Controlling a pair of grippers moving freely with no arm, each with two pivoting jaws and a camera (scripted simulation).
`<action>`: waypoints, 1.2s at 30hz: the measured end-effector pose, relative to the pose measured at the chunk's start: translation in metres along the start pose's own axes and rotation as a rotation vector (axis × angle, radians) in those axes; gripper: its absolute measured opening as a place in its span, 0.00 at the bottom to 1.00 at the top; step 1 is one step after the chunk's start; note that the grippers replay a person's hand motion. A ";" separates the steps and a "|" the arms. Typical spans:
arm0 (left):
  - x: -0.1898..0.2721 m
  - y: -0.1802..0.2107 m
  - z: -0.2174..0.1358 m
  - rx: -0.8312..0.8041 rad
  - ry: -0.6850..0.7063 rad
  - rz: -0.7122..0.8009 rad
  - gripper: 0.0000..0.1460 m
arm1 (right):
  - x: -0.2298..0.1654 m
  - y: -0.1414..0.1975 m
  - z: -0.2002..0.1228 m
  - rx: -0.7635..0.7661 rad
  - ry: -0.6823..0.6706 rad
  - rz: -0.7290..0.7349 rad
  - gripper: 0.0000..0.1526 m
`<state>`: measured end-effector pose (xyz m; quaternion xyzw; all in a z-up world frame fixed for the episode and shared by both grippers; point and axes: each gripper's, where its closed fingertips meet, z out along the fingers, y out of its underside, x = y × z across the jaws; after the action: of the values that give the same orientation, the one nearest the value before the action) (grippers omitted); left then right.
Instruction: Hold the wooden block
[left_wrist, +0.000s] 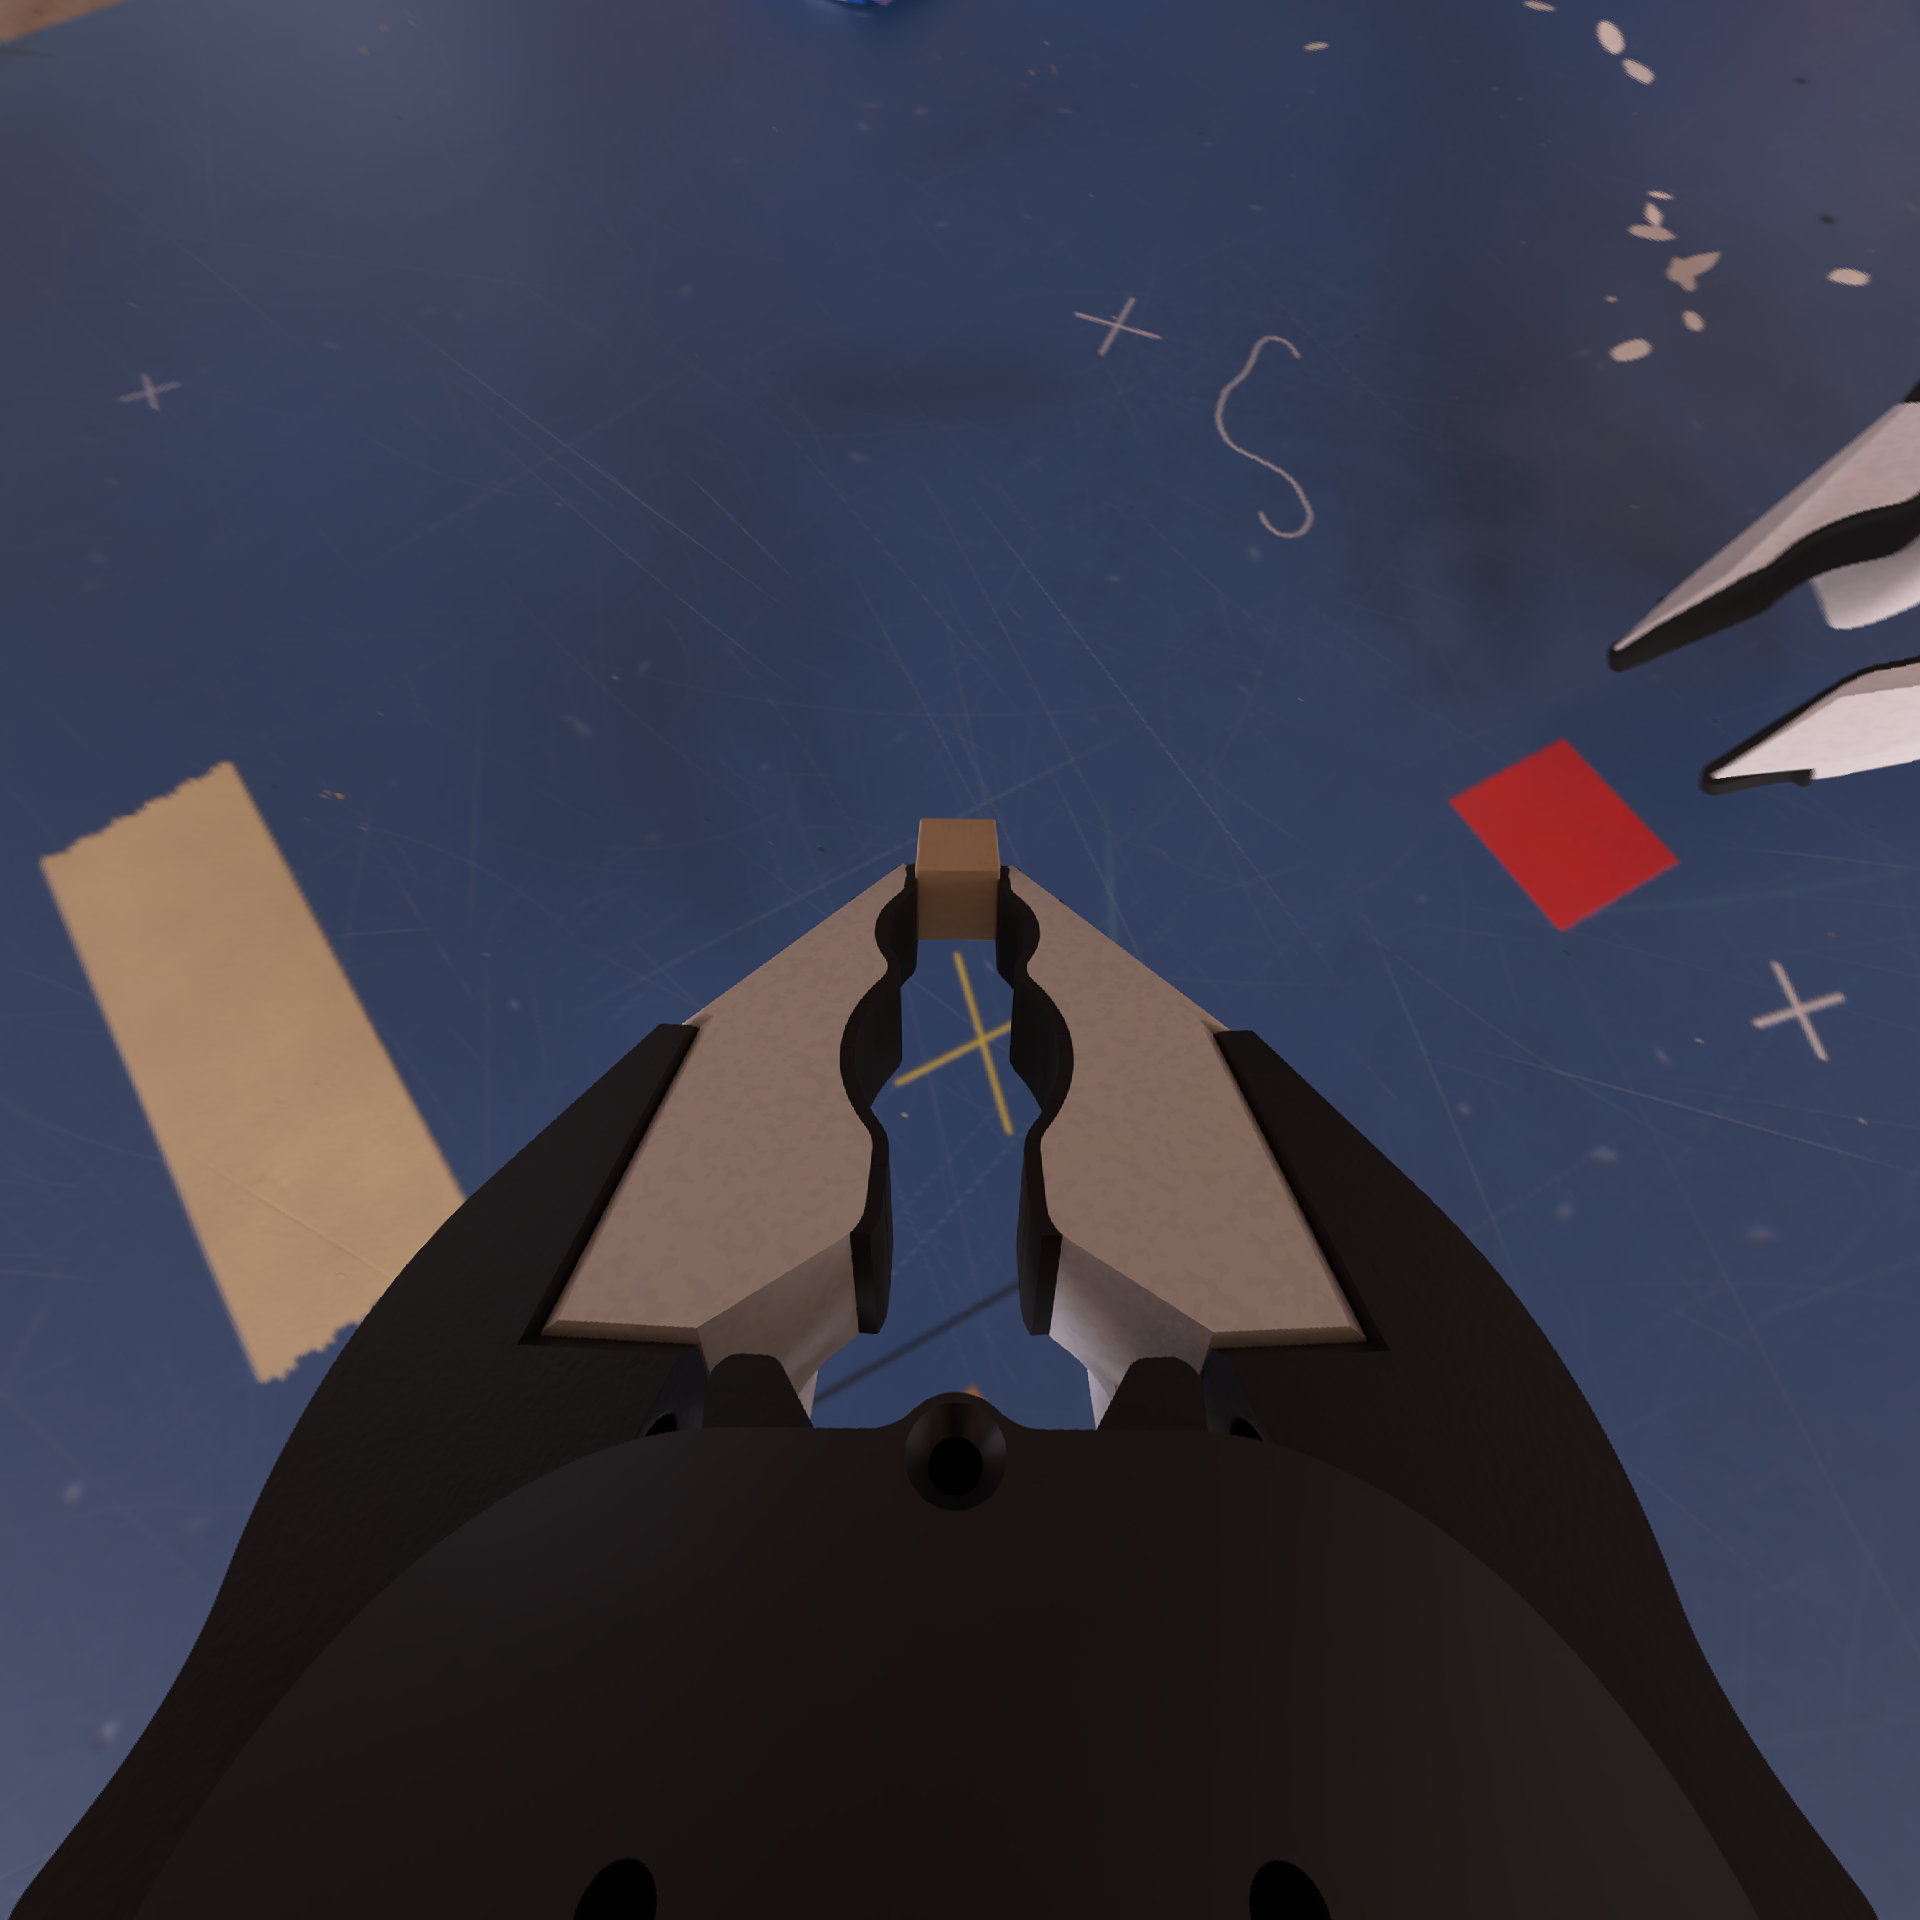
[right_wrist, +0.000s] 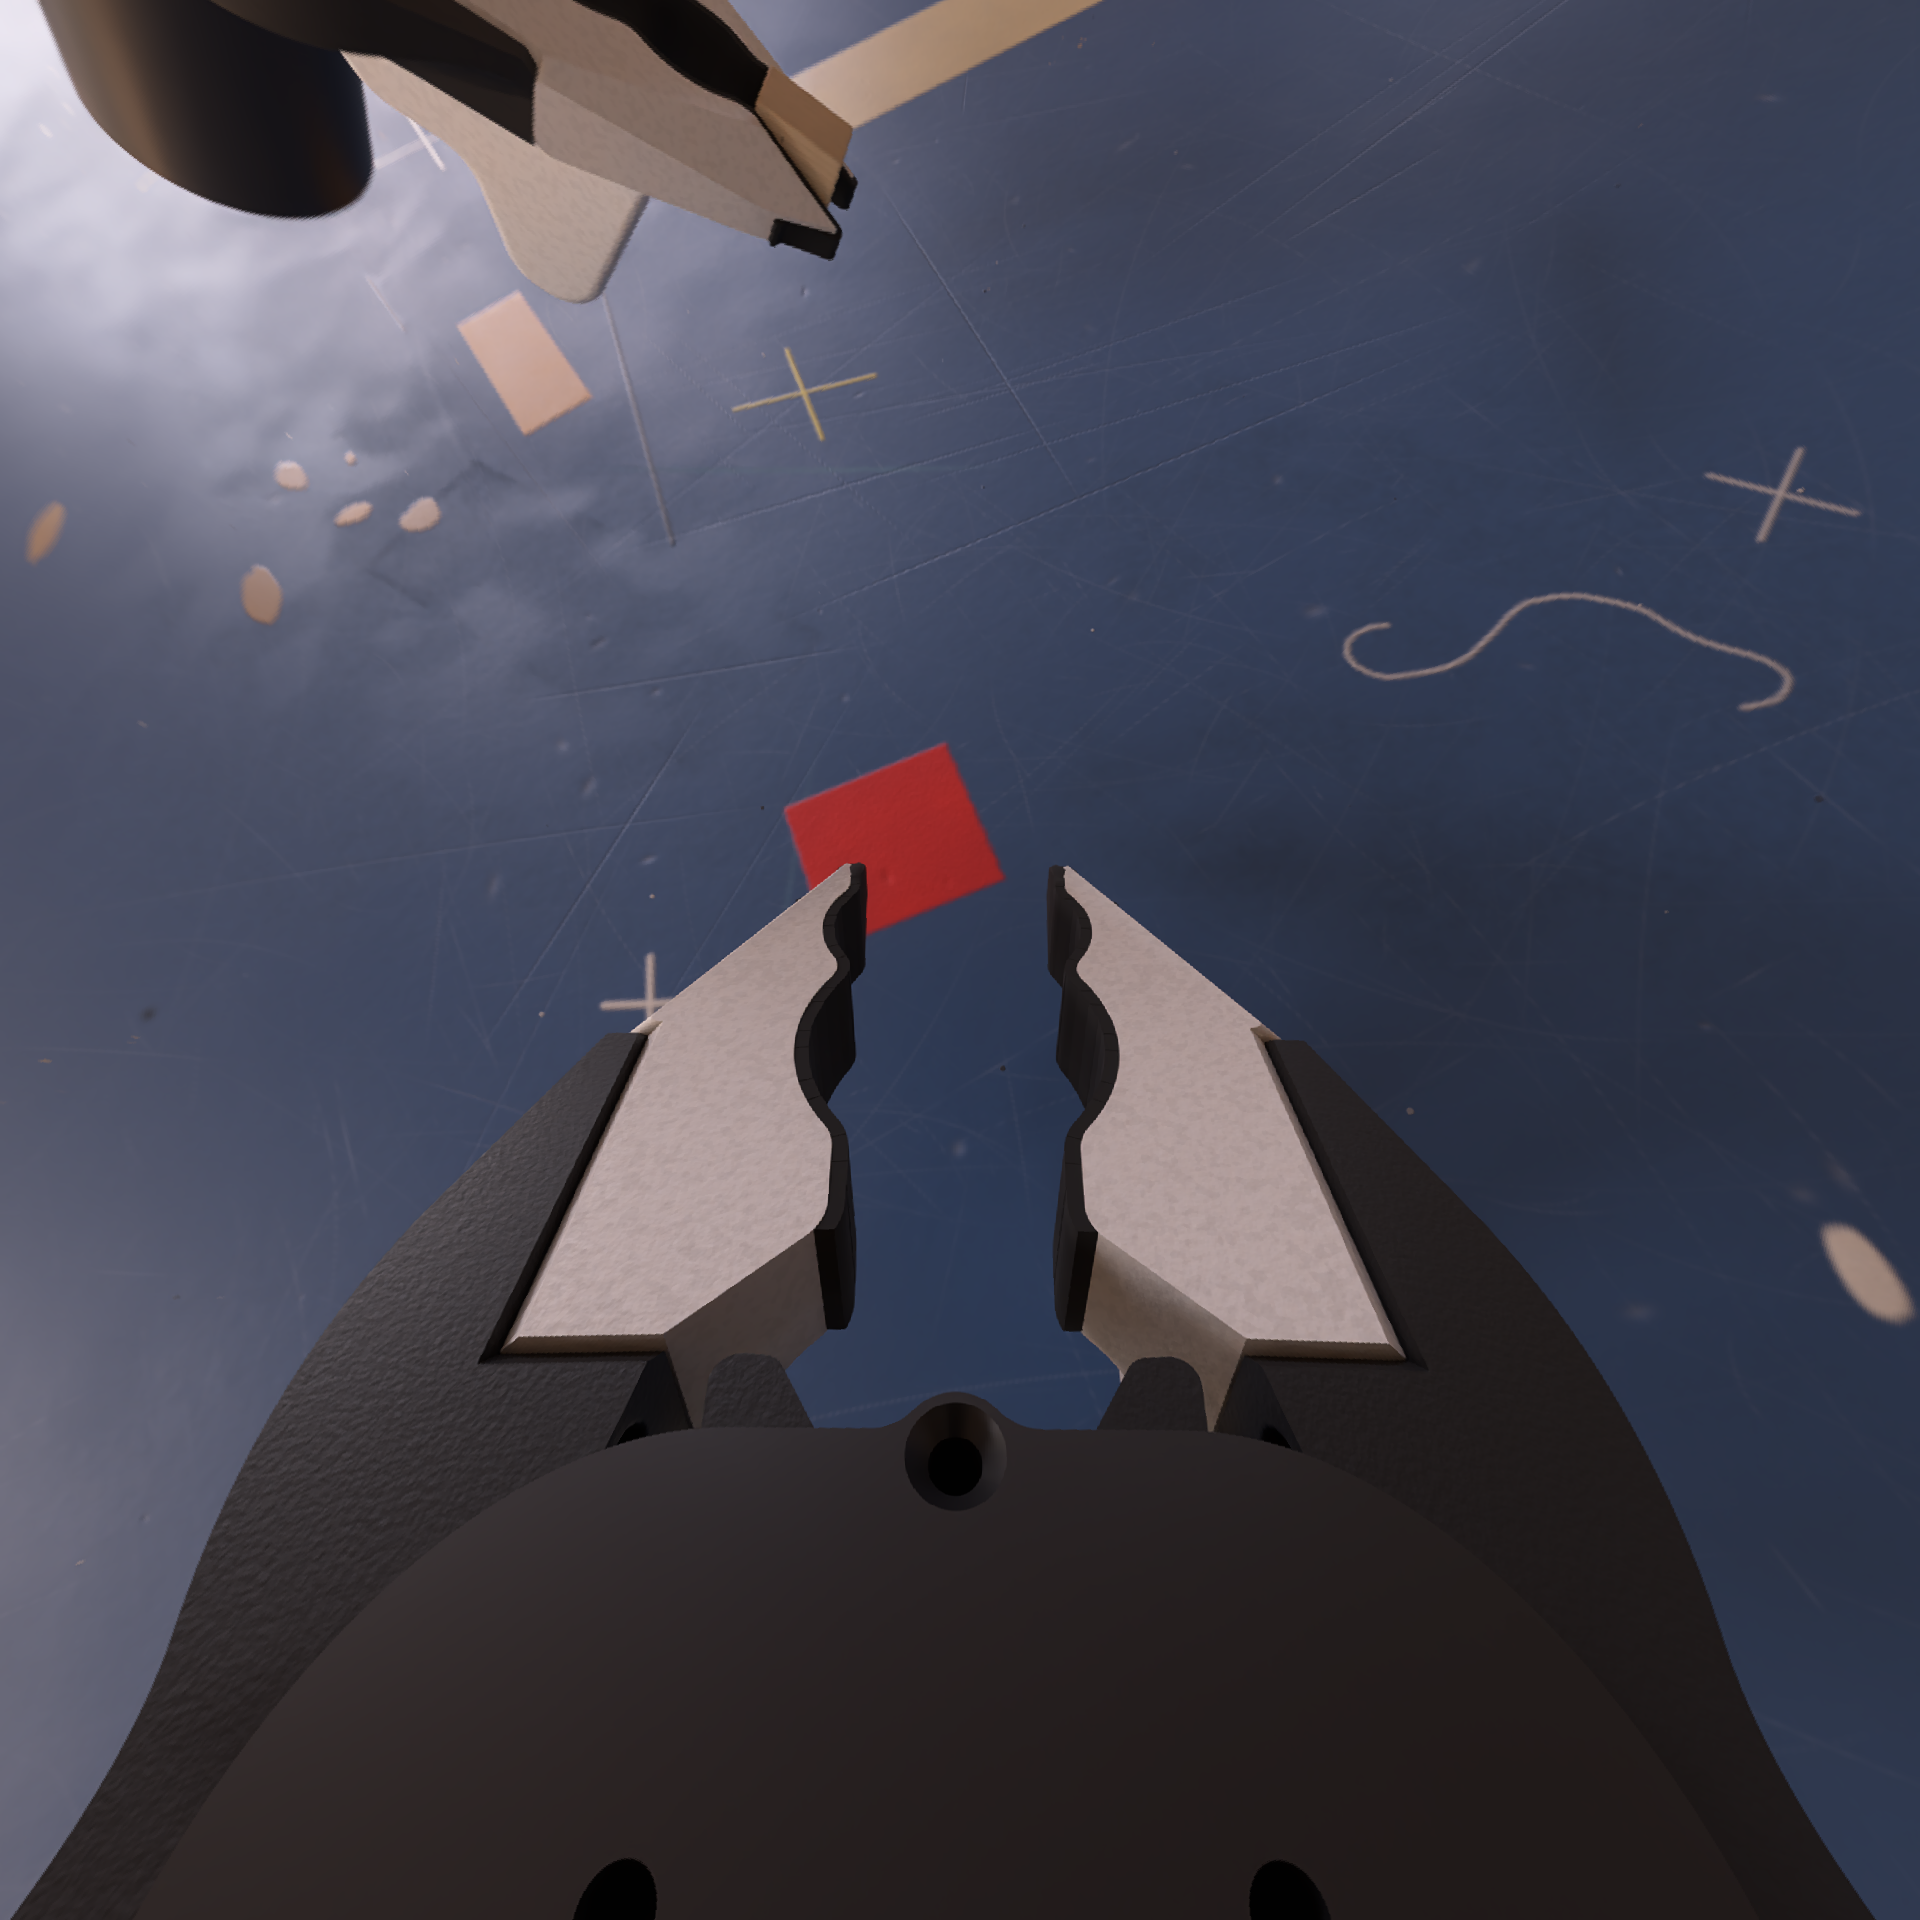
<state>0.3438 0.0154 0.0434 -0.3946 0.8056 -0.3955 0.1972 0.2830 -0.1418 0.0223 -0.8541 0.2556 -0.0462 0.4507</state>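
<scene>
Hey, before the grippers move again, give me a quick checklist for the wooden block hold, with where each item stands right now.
1. Wooden block between the left gripper fingertips: ok.
2. Both pads touching the block's sides: ok.
3. Grip depth: not ok, held only at the very tips.
4. Block lifted off the blue table: cannot tell.
5. Right gripper open and empty: ok.
6. Right gripper apart from the block, above the red square: ok.
</scene>
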 end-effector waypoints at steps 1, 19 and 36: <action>0.003 0.002 -0.001 -0.002 0.012 -0.005 0.09 | 0.000 0.001 0.000 -0.007 0.015 -0.018 0.24; 0.009 0.024 0.003 -0.039 0.074 -0.085 0.09 | -0.001 -0.069 0.074 -0.003 0.067 -0.184 0.00; 0.007 0.018 0.006 -0.023 0.137 -0.138 0.09 | 0.016 -0.061 0.068 -0.024 0.065 -0.080 0.00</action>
<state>0.3348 0.0141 0.0251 -0.4234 0.7927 -0.4248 0.1093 0.3423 -0.0703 0.0282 -0.8671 0.2364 -0.0888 0.4295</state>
